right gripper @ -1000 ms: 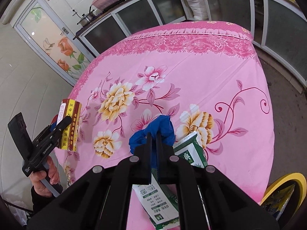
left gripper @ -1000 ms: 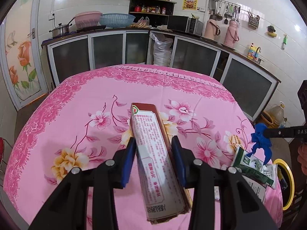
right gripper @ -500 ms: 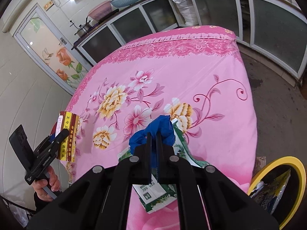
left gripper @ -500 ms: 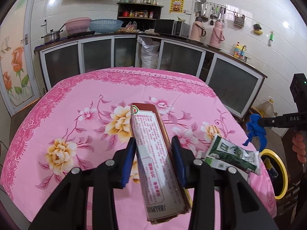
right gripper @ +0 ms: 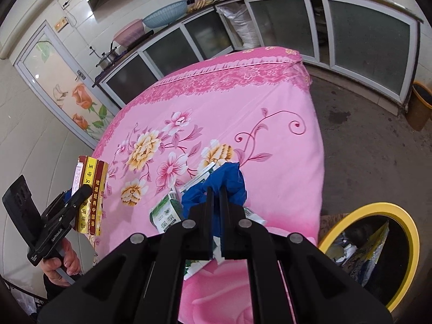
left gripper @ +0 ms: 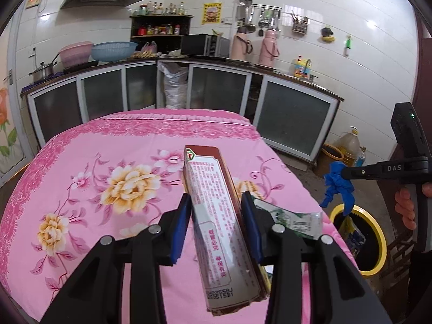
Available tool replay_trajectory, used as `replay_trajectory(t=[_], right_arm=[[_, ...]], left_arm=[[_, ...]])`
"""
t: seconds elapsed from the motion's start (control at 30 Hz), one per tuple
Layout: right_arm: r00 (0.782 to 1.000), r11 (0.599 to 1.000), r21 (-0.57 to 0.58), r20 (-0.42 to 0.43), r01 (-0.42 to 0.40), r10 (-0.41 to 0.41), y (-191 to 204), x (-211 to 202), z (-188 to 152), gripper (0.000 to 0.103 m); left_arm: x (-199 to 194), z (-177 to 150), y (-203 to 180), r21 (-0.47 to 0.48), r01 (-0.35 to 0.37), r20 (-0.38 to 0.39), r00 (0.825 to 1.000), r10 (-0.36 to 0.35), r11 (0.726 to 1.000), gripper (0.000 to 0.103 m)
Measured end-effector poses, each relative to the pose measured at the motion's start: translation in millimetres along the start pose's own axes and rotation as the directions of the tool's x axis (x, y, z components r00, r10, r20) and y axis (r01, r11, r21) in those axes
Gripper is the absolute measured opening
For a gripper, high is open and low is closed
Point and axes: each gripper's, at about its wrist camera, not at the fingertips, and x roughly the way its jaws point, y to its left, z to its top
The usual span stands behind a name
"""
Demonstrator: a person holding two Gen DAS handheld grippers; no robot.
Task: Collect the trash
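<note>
My left gripper is shut on a long red and white carton, held above the pink flowered tablecloth. The same carton shows at the left of the right wrist view, clamped in the left gripper. My right gripper is shut on a crumpled blue glove. In the left wrist view the glove dangles from the right gripper over the yellow-rimmed bin. Green and white flattened cartons lie on the cloth near the table's edge, seen also in the left view.
The yellow-rimmed bin stands on the floor beside the table and holds several wrappers. Glass-fronted cabinets run along the walls. A brown bucket and an oil jug stand on the floor by the cabinets.
Both grippers have swung to the right with their loads. The blue glove has left the table's edge and now hangs over the bin. The green cartons stay on the cloth.
</note>
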Motion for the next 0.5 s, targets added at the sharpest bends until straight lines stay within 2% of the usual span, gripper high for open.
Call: replay_trajectory(t=[0.27,0.5], right_arm=[[0.997,0.998,0.045,0.053,0.05,-0.052,-36,-39,-18,0.003],[0.991,0.991,0.102,0.094,0.085,-0.095,-71,-71,-39,0.003]], left_arm=[[4,5,-48,0.07,0.081,0.003,0.997,-0.081,0.994,0.036],[12,7,-97,0.142,0.163,-0.018,0.987,-0.162,0.976,0.036]])
